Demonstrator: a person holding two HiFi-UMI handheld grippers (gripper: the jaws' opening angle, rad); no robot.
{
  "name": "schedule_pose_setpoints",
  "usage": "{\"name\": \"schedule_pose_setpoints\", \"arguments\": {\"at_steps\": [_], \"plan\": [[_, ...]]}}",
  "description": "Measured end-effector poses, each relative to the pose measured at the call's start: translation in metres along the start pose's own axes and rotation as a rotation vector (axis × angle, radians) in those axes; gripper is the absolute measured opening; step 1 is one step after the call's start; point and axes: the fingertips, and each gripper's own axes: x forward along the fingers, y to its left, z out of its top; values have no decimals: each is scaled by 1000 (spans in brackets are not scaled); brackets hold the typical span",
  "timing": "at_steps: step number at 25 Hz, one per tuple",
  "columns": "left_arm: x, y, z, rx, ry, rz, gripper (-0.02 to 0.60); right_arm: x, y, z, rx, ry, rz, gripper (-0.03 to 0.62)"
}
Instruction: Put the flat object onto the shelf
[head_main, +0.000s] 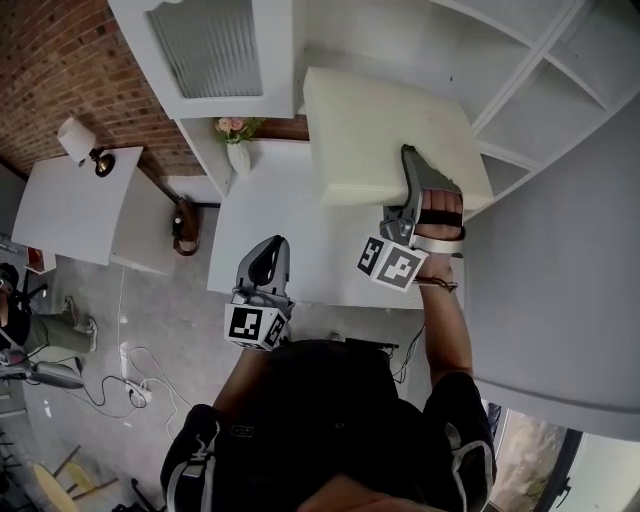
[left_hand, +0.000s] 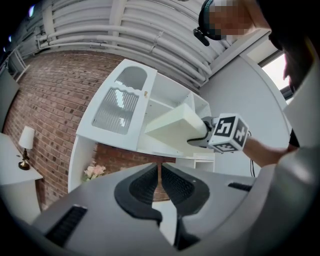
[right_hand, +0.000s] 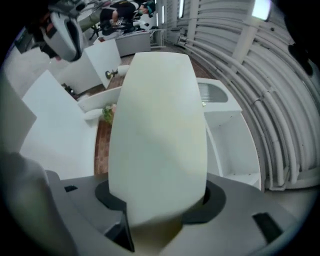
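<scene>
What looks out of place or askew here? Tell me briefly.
Nothing looks damaged or spilled. The cream pad hangs tilted in the air, clamped at one edge by the right claw, up by the shelf and apparently not yet resting on it. Loose cables sprawl on the floor.
</scene>
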Motion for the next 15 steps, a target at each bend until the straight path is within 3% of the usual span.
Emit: {"name": "schedule_pose_setpoints", "arguments": {"at_steps": [7,15], "plan": [[0,9,-4,-11,2,7,29,52,40,-20,-102,96,75,288],[6,7,-7,-12,14,0,29,96,56,-1,-126,69,91,297]]}}
